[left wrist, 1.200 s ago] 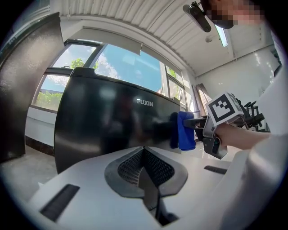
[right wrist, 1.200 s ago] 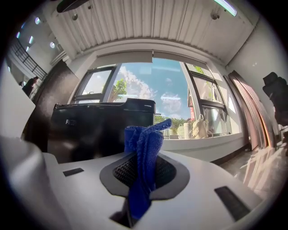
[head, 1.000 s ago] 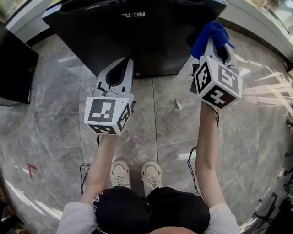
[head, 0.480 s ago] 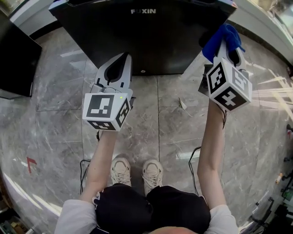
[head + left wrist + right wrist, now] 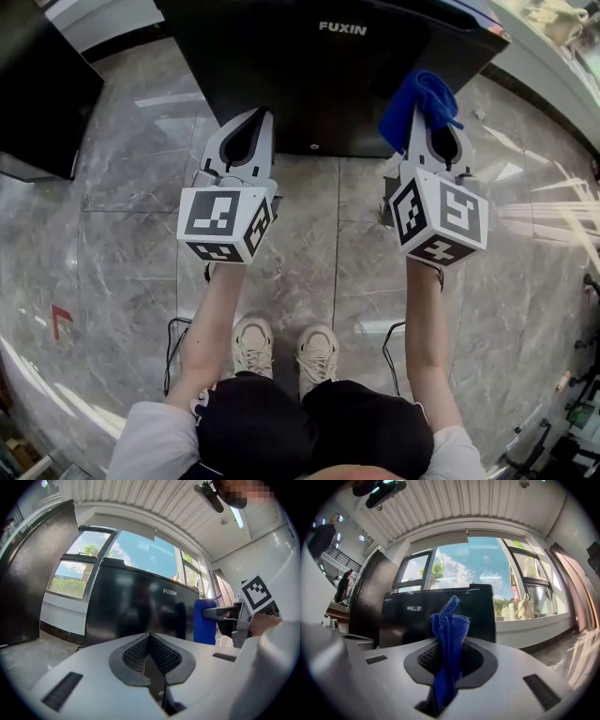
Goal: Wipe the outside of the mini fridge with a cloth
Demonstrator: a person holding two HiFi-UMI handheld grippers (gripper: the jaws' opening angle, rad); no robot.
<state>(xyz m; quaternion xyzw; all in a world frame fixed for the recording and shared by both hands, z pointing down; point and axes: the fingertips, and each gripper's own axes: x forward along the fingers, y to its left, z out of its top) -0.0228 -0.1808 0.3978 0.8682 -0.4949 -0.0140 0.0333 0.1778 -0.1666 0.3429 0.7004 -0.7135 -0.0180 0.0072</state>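
a person stands on a grey marble floor (image 5: 122, 244), looking down at 2 handheld grippers. the black mini fridge (image 5: 319, 84) stands on the floor straight ahead of both, its front face toward the person. the right gripper (image 5: 427, 127) is clenched on a blue cloth (image 5: 412, 98); in the right gripper view the cloth (image 5: 450, 630) stands up between the closed jaws with the fridge (image 5: 412, 616) beyond it, apparently not touching. the left gripper (image 5: 255, 120) is closed on nothing; its view shows the jaws pressed together (image 5: 150, 637), aimed at the fridge front (image 5: 136, 606). the cloth is in front of the right part of the fridge front, so the right hand is the 1 placed to push forward and wipe.
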